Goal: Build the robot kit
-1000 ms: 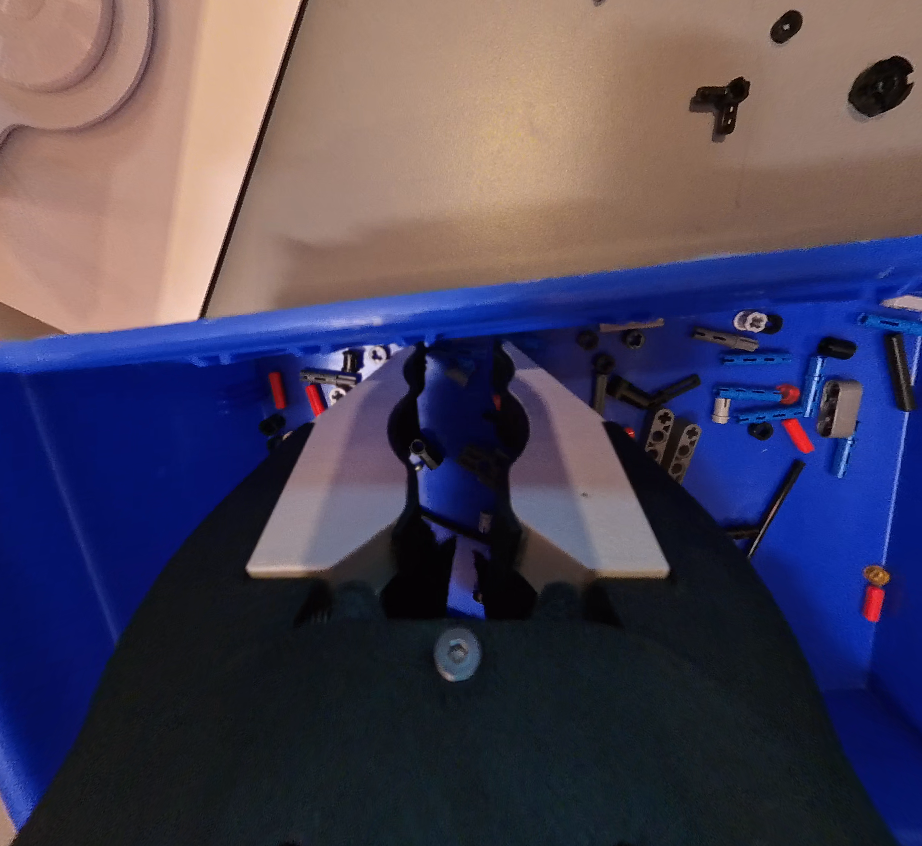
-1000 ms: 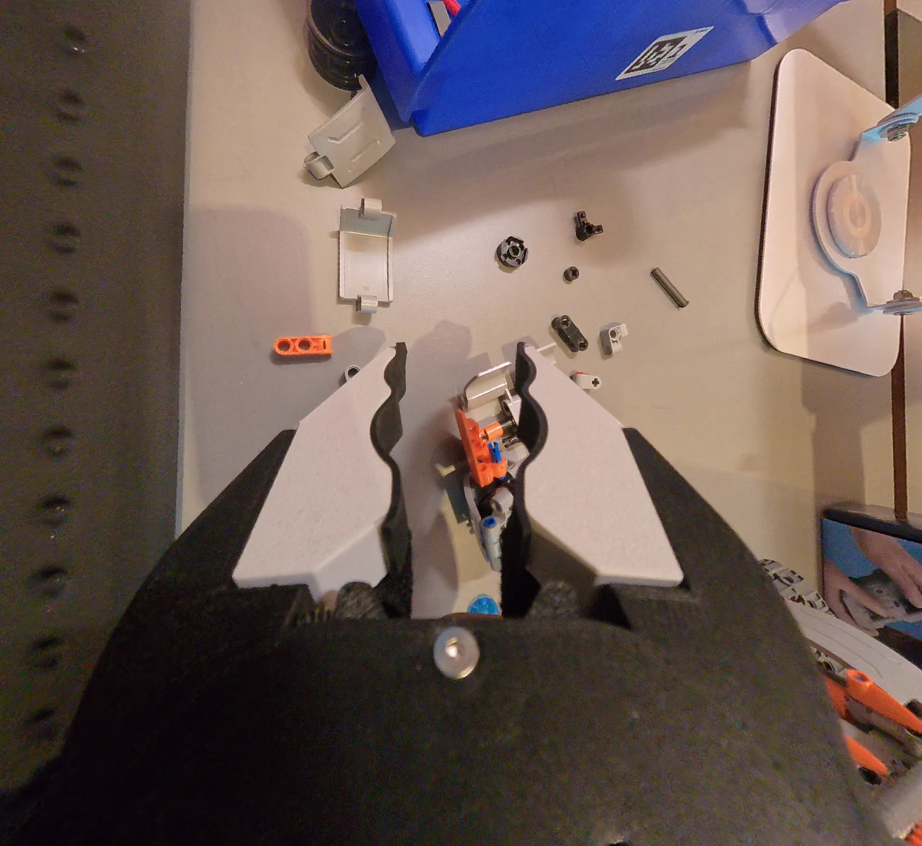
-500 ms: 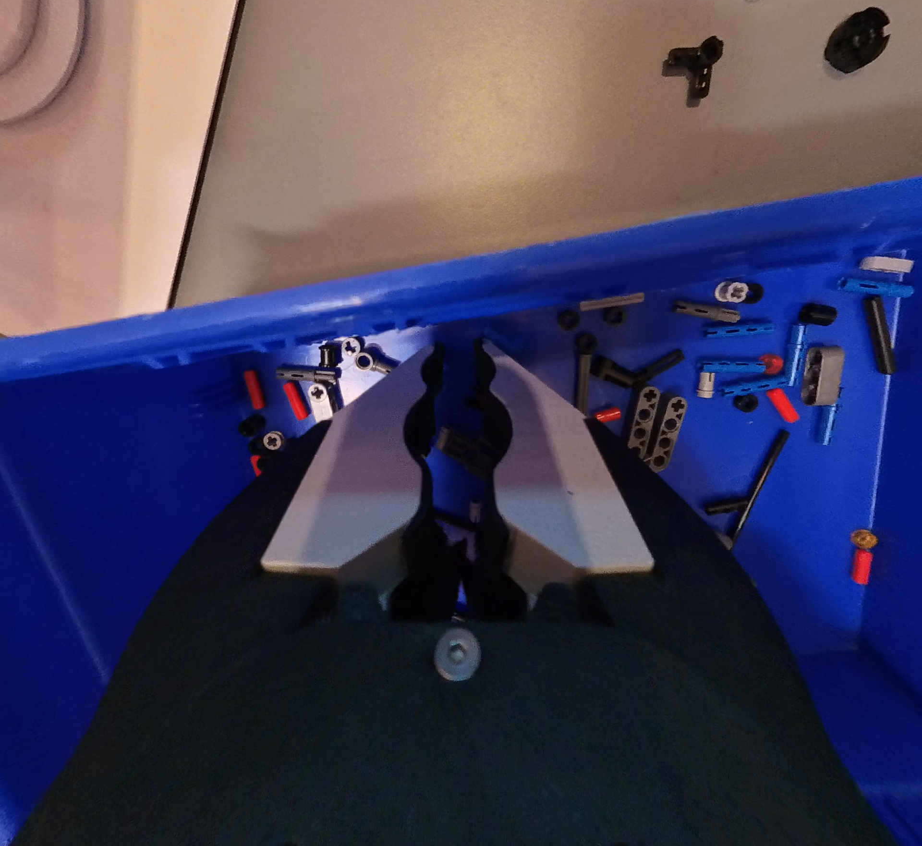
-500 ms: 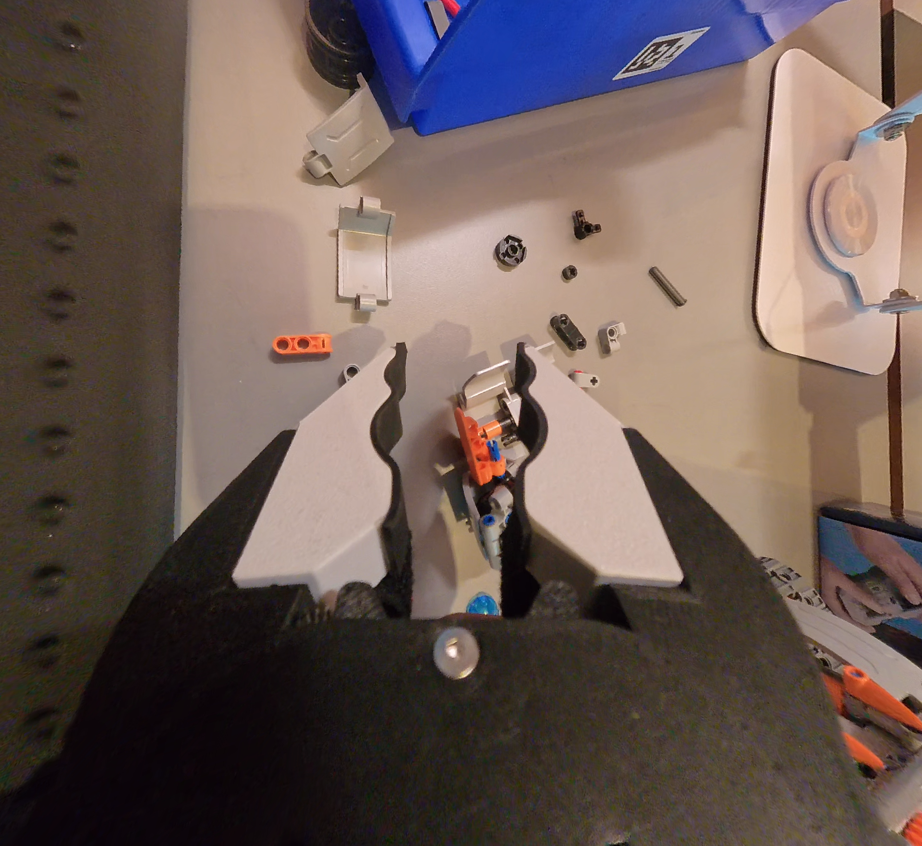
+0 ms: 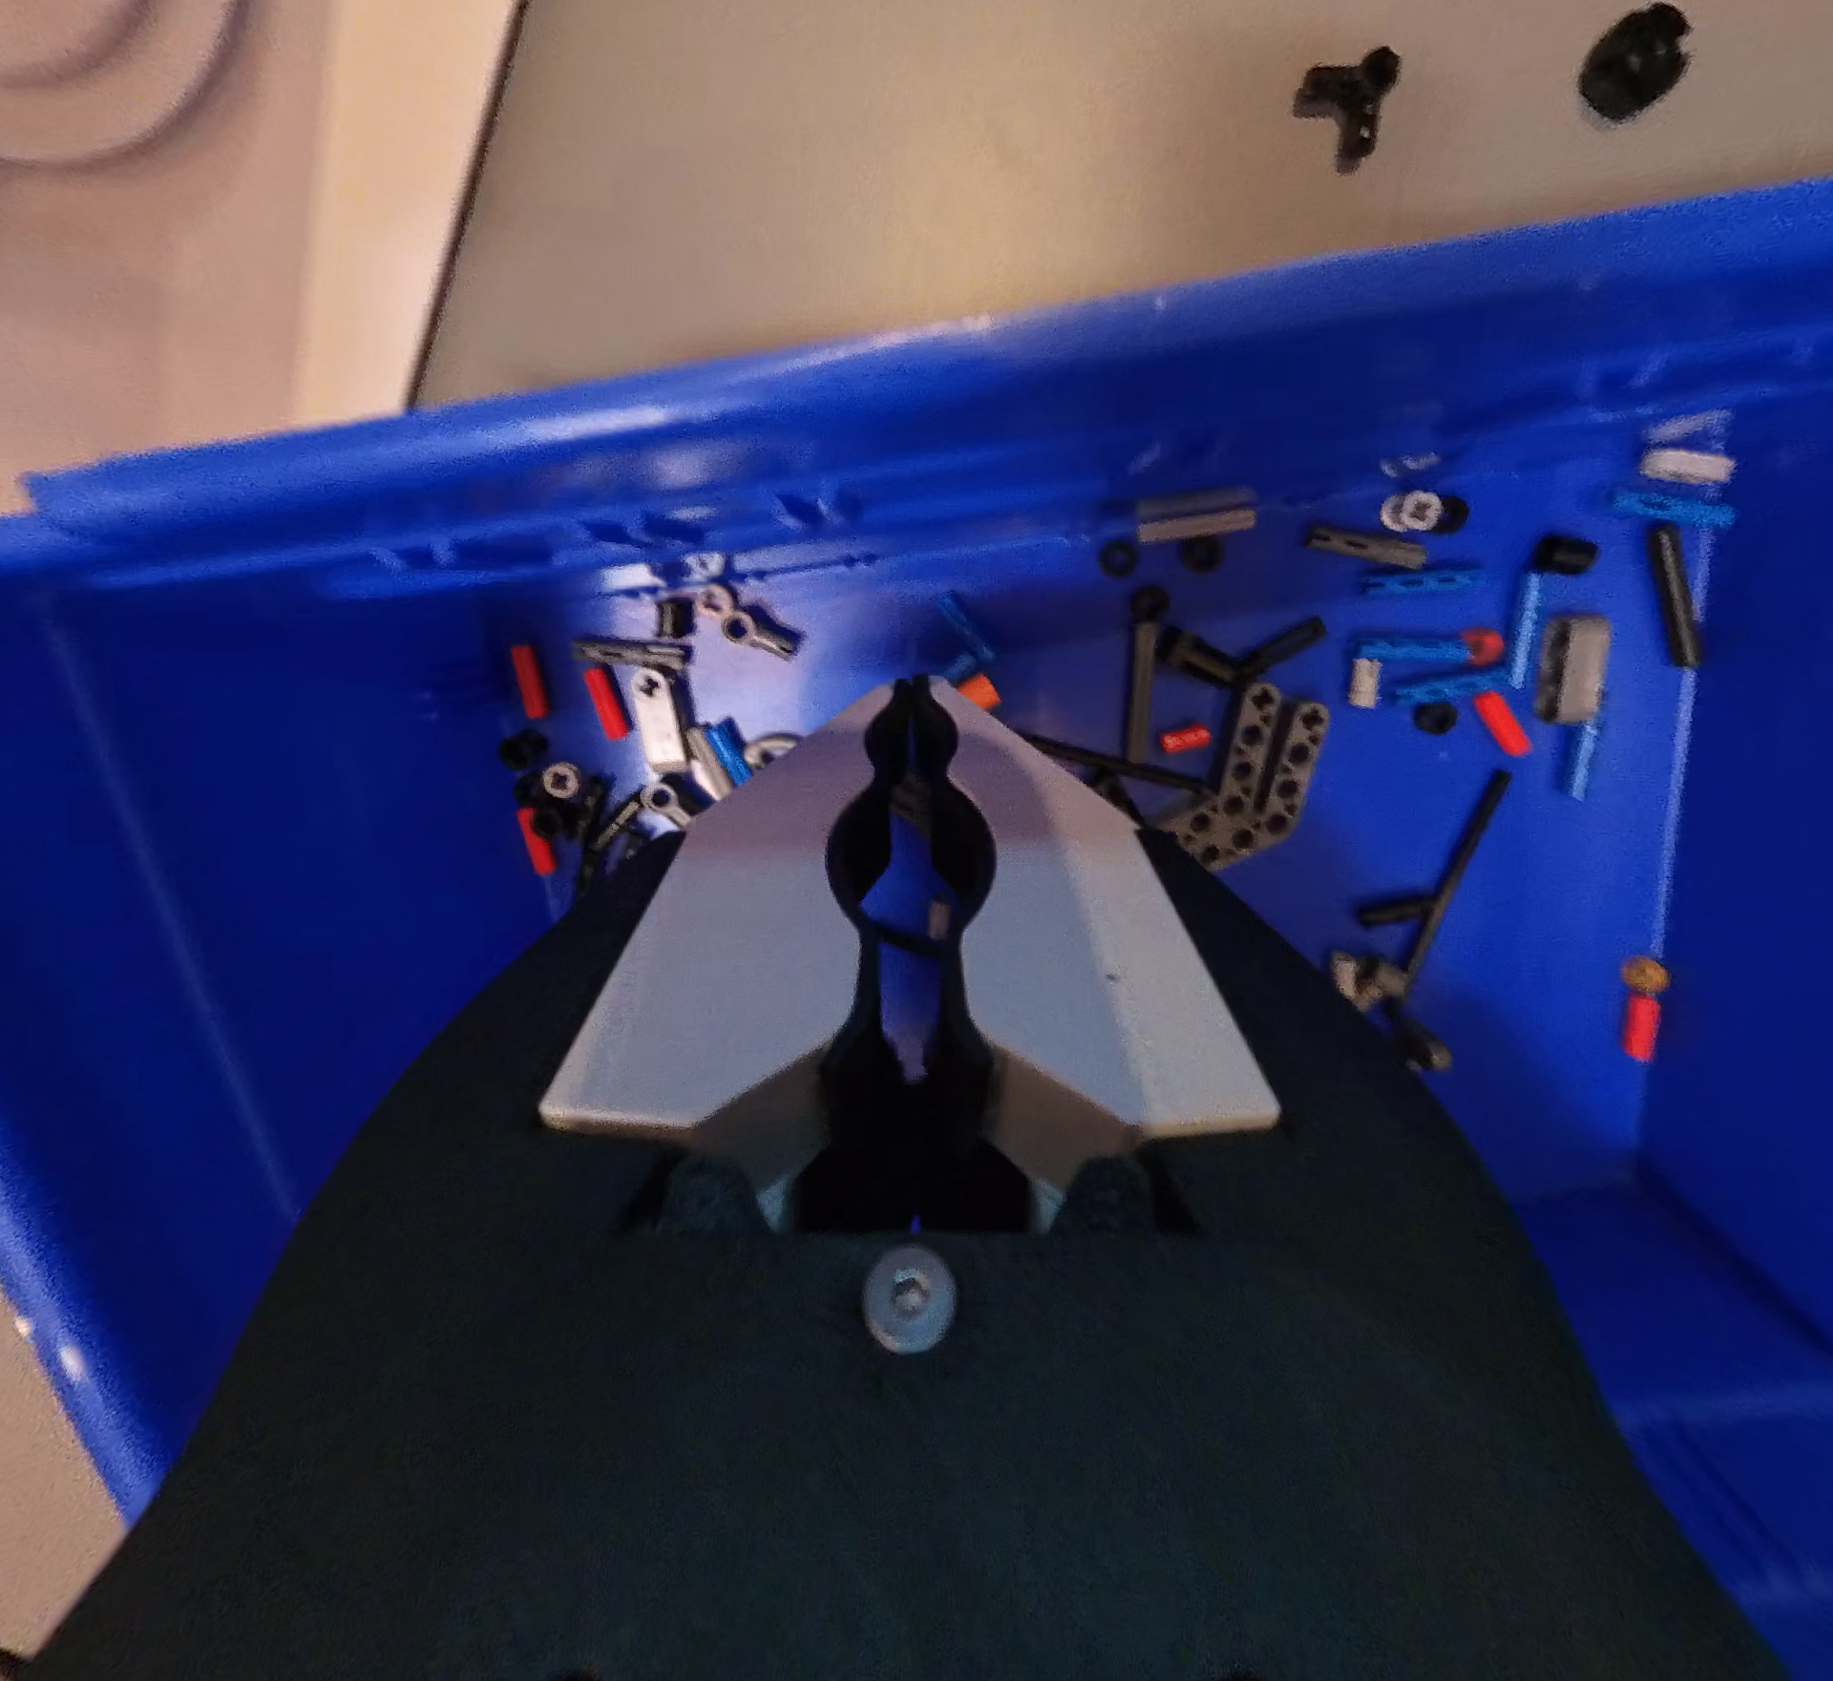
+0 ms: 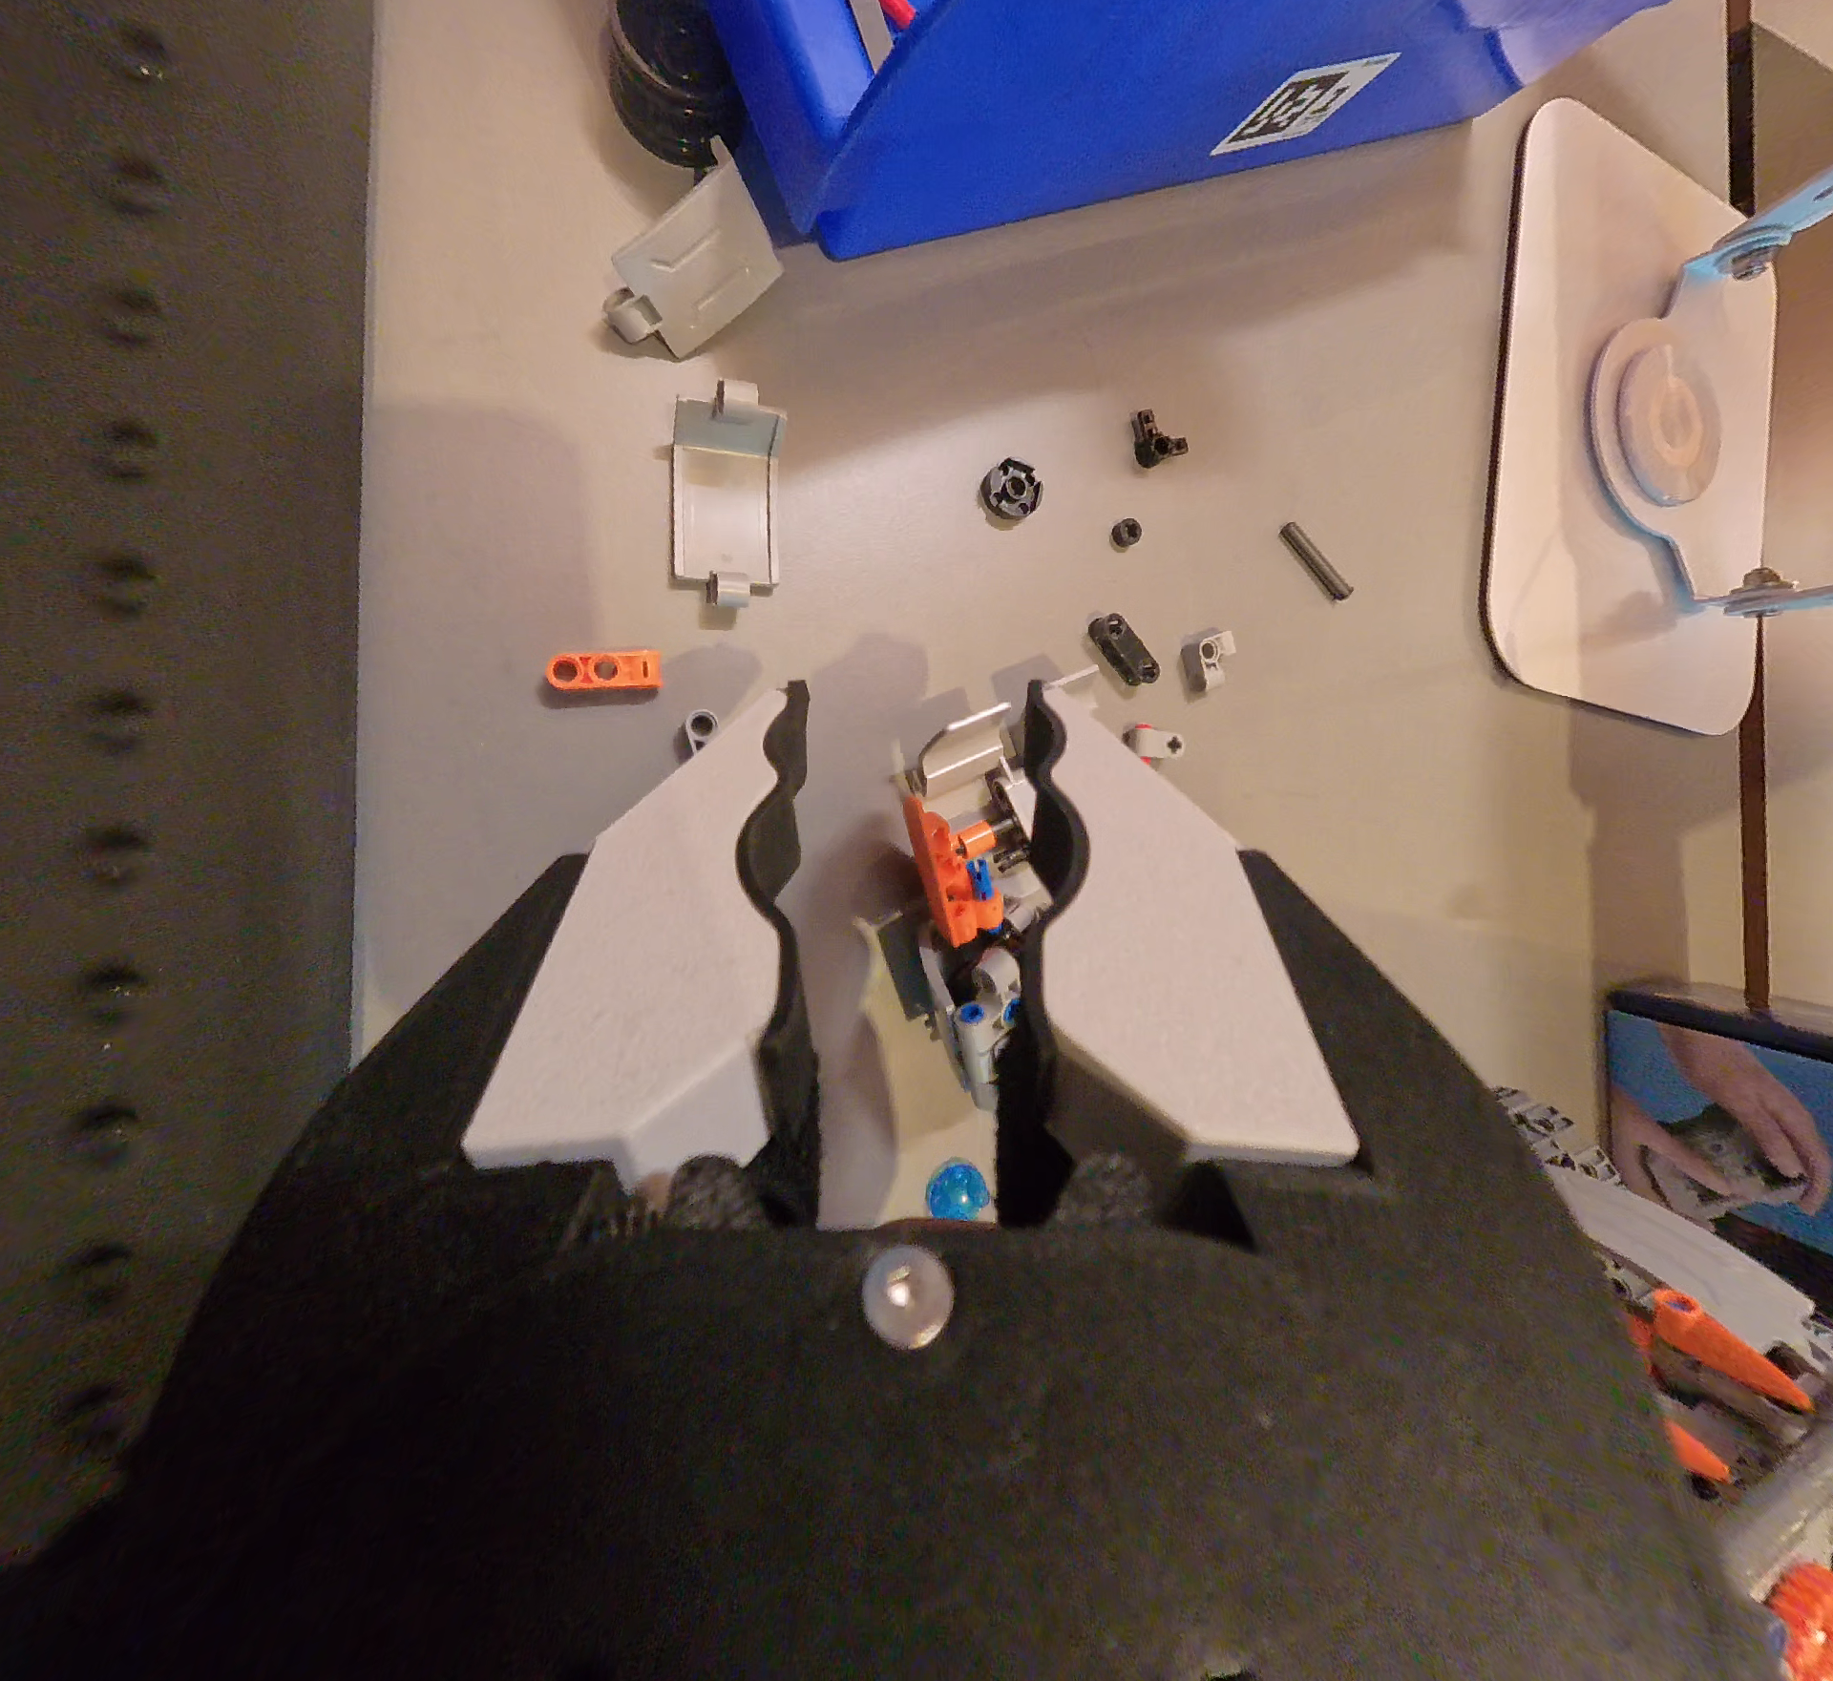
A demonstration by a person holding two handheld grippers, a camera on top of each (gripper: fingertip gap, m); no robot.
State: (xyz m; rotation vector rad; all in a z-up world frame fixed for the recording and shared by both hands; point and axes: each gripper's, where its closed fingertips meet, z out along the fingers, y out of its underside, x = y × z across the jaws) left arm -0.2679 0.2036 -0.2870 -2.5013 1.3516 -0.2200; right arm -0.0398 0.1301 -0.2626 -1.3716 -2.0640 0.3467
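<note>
1. Now, the left gripper (image 5: 911, 703) is down inside the blue bin (image 5: 298, 741), and its two tips are pressed together.
2. I cannot tell if a tiny piece is pinched there (the picture is a bit blurry).
3. Lots of small plastic bits lie on the bin floor around it. An orange bit (image 5: 982, 691) is just beside the tips, red pins (image 5: 529, 677) are off to one side, and a black beam with holes (image 5: 1252, 780) is on the other.
4. The right gripper (image 6: 915, 696) hangs over the table (image 6: 992, 324) with its fingers spread wide.
5. A little built model (image 6: 947, 880), orange and grey, lies between those fingers, close up against the right one. The left finger is not touching it.
6. Near the tips lie an orange beam (image 6: 602, 670), a grey panel (image 6: 722, 503) and a black round piece (image 6: 1011, 488).
7. The model looks light and hard, I think. It is made of snapped-together parts, so a hard squeeze might pop it apart.
8. Its thick grey middle looks like the best place to hold, not the thin bent strip at the top.
</note>
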